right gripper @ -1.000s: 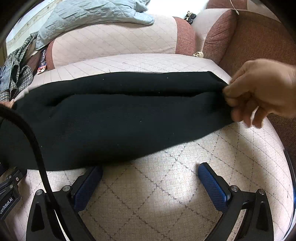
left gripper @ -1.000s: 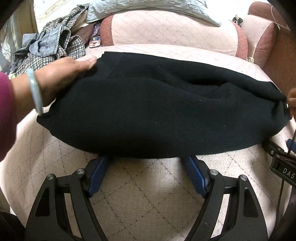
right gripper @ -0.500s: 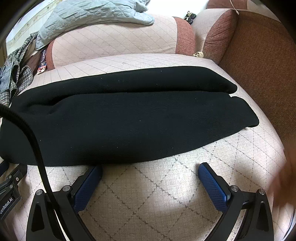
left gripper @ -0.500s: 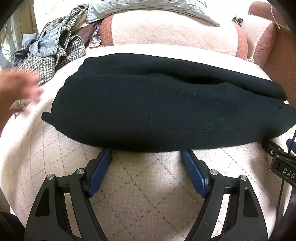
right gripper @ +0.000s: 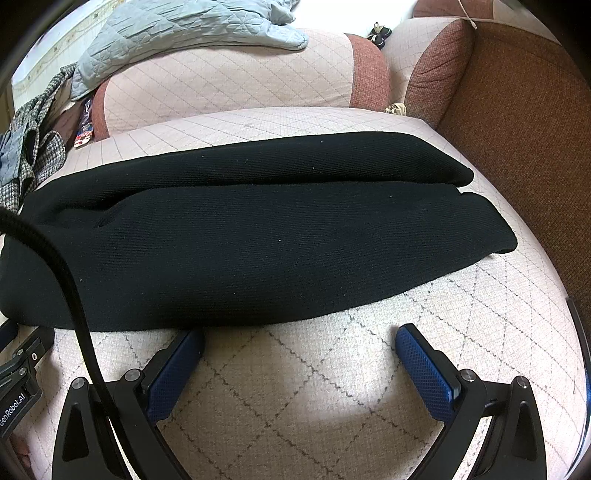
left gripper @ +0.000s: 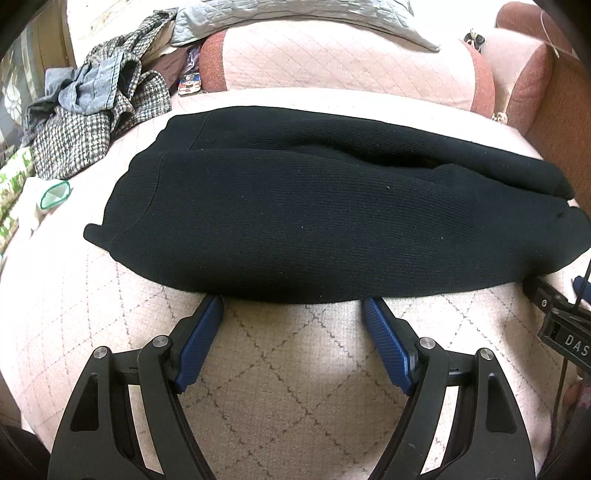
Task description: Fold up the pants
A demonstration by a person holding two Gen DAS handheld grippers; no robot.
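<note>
Black knit pants (left gripper: 325, 221) lie lengthwise across the pink quilted sofa seat, one leg folded over the other, waist end at the left and leg ends at the right (right gripper: 480, 221). My left gripper (left gripper: 293, 304) rests on the seat with its blue fingers wide open, tips just at the pants' near edge. My right gripper (right gripper: 299, 334) is also open and empty; its left fingertip touches or slips under the near edge, its right fingertip lies on bare cushion. No hand touches the pants.
A heap of checked and denim clothes (left gripper: 92, 122) lies at the back left. A grey quilted blanket (right gripper: 177, 33) drapes the sofa backrest. A brown armrest (right gripper: 524, 147) rises on the right. Bare quilted seat (left gripper: 295, 387) stretches in front of the pants.
The person's hands, which held the waist end and the leg end a second ago, have let go and left view. The pants now lie flat and still. Both grippers stayed put.
</note>
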